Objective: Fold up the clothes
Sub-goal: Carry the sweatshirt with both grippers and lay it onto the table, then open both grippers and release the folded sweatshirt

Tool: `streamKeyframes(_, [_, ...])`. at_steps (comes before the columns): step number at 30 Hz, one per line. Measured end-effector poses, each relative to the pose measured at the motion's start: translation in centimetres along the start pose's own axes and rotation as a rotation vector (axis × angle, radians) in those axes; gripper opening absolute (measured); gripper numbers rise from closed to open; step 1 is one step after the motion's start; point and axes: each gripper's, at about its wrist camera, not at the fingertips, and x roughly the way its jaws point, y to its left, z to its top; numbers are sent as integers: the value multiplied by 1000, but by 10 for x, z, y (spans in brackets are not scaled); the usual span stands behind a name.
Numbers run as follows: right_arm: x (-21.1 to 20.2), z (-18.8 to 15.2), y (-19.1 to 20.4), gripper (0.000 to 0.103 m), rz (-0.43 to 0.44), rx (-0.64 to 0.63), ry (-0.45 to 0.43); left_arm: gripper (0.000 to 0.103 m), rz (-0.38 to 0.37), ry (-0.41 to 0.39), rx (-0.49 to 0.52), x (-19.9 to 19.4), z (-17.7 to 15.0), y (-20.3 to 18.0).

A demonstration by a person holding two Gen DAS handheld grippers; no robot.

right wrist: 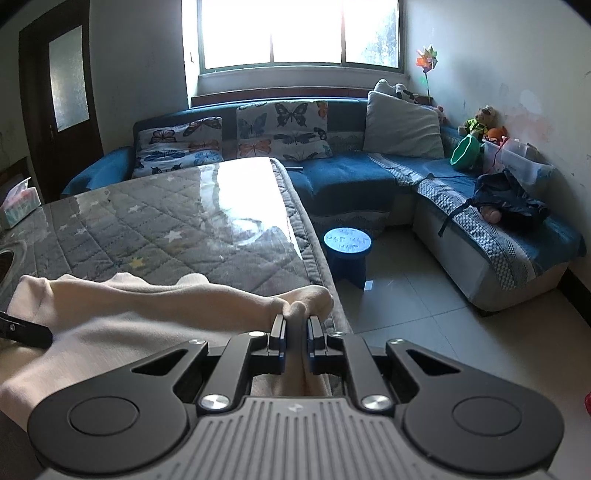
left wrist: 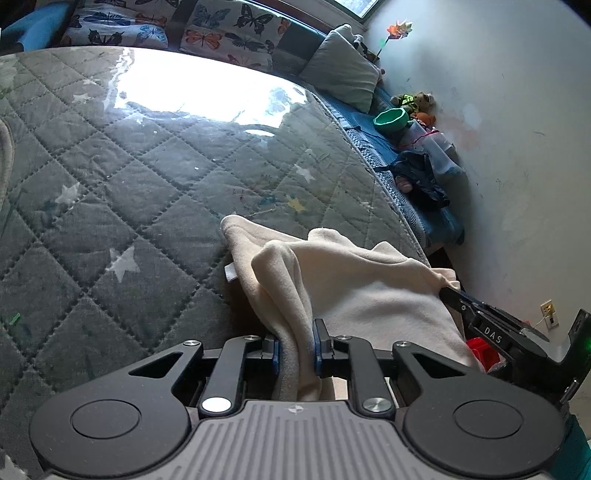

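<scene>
Left wrist view shows left tool (left wrist: 298, 345) and right tool (right wrist: 295, 332) each clamped on the bunched cream garment (left wrist: 369, 280) over the quilted counter (left wrist: 147, 166), folding barely begun

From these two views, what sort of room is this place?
Most likely a living room in a home. A blue corner sofa with butterfly cushions stands under a window, and soft toys sit against the wall.

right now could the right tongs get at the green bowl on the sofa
Probably not. The right tongs are shut on the cream garment at the table's near edge, and the green bowl sits far across open floor on the sofa.
</scene>
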Motion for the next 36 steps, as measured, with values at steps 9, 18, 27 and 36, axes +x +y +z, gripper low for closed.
streamKeyframes(9, [-3,-4,3,16,-6,5,13,18,13,-4,25,-2,-3,-2])
streamKeyframes(18, [-8,-11,7,18,-5,1,18,21,29,-9,53,-5,-3,-4])
streamKeyframes(27, [-22,-13,4,34,-13,-1,-7,41,66,-29,77,-8,-5,-13])
streamKeyframes(36, [-44,-17,19,46,12,-16,-39,53,126,-53,100,-14,-13,-12])
